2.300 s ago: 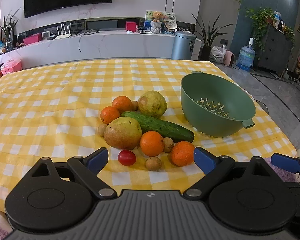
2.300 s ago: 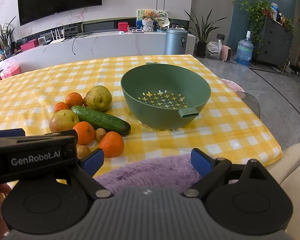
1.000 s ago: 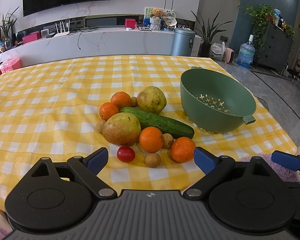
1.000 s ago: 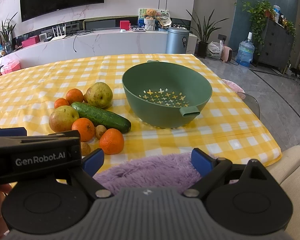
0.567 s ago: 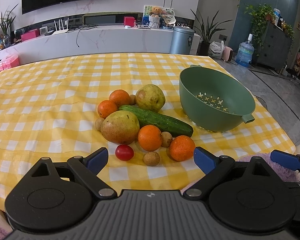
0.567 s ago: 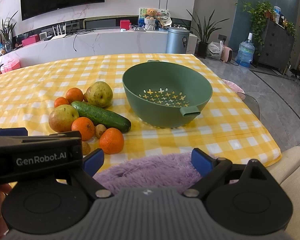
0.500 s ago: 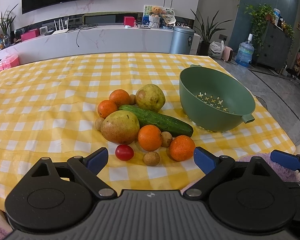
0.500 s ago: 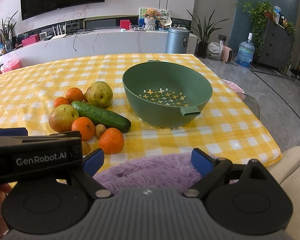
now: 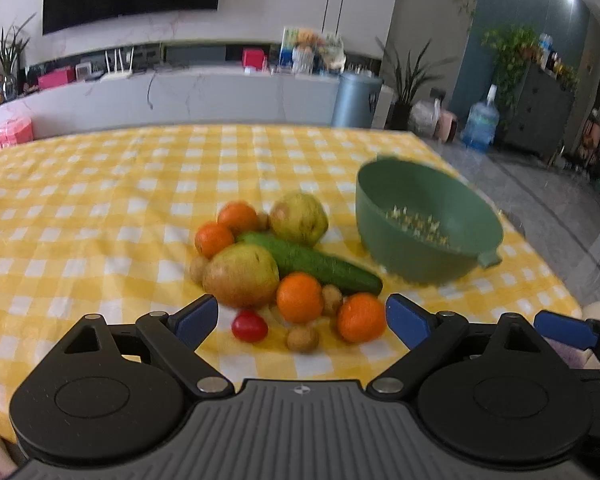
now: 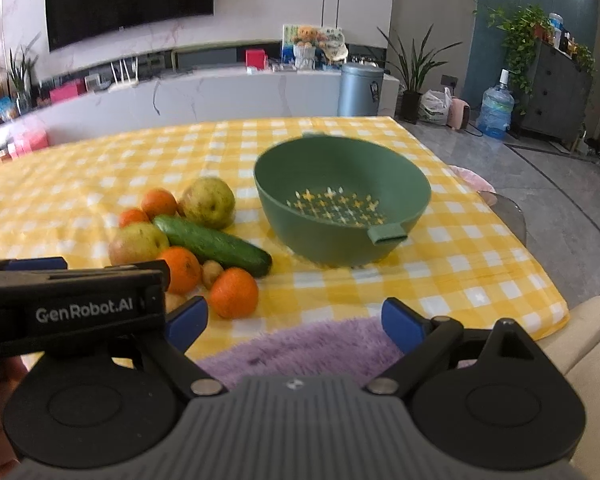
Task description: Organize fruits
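Right wrist view shows the green colander [image 10: 342, 200] empty at centre, all produce [image 10: 188, 240] unsorted centre-left, both the left gripper [image 9: 302, 316] and the right gripper [image 10: 294, 320] spread apart, holding nothing.

So the desk [image 9: 100, 200] is covered edge to edge by a yellow and white checkered cloth [image 10: 480, 272]. A green colander bowl [image 10: 340, 200] sits on the cloth, empty, with its little tab handle facing the near edge. At about 9 o'clock from the bowl there's a tight pile: a cucumber [image 10: 214, 245] lying on a diagonal, a pear [image 10: 208, 202] at its 12 o'clock side, and another pear [image 10: 138, 242] at its 8 o'clock. Four oranges are scattered through the pile, the nearest orange [image 10: 234, 293] being just off the cucumber's near tip. A cherry tomato [image 9: 249, 326] and some small brown round fruits [image 9: 302, 338] sit at the pile's 6 o'clock edge.
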The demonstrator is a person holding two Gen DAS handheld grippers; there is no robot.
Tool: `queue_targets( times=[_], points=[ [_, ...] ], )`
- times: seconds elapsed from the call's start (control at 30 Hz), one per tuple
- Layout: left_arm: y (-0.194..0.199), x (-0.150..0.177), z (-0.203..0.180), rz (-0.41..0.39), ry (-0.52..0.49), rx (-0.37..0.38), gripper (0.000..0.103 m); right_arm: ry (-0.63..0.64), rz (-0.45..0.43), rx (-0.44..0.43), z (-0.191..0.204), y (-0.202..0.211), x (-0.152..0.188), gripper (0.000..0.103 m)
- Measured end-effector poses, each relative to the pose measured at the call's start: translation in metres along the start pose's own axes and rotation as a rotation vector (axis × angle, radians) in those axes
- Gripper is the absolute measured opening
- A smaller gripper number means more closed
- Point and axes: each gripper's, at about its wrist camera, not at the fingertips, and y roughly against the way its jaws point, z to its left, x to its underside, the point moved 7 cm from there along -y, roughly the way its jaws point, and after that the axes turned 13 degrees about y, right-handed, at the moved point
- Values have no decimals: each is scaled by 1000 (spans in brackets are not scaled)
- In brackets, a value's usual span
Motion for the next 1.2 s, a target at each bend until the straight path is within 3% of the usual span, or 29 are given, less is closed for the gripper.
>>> queue_targets(
  times=[0.23, 0.33, 0.5, 0.63, 0.77, 0.87, 1.07, 1.2],
  points=[
    [10, -29, 18, -60, 47, 61, 103, -29, -68, -24, -2, 5, -21, 94],
    [2, -38, 35, -74, 73, 49, 103, -35, -77, -47, 0, 4, -32, 94],
    [-18, -41, 65, -28, 154, -5, 103, -114, -71, -108, 0, -5, -48, 94],
    [-28, -37, 84, 27, 210, -25, 103, -212, -33, -166, 1, -21, -64, 94],
    [-35, -32, 96, 67, 273, -24, 103, -338, 19, -294, 8, -47, -85, 92],
    [-38, -32, 100, 78, 285, -9, 103, -403, 33, -339, 17, -70, -97, 72],
    [-49, -27, 102, 102, 305, 11, 103, -576, 122, -368, 28, -124, -101, 72],
    [-57, -23, 107, 123, 321, 10, 103, -596, 155, -368, 38, -151, -105, 74]
  ],
)
